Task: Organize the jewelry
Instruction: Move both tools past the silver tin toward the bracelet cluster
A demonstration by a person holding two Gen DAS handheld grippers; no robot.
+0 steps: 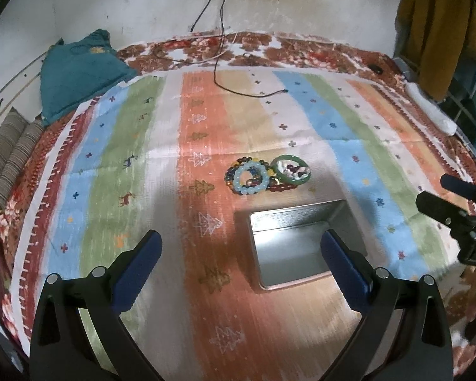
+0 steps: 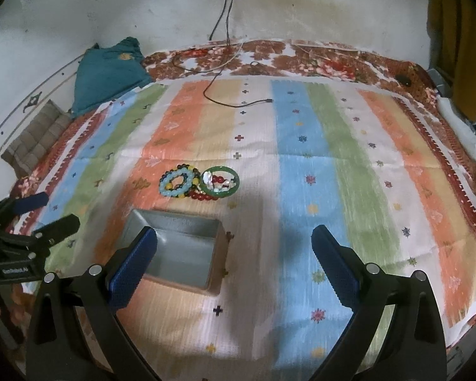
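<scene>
both claws are hanging released, left claw [image 1: 241,254] and right claw [image 2: 234,250]. the empty metal tin [image 2: 174,247] is lying near, bracelets [image 2: 198,182] beyond on the striped cloth [image 2: 301,146]. only the left view is showing the tin's floor [image 1: 292,254] unobstructed.

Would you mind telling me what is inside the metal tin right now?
The metal tin shows only a bare grey floor; no jewelry is in it. The left gripper's finger hides one near corner in that view. The bracelets lie on the cloth beyond it.
</scene>
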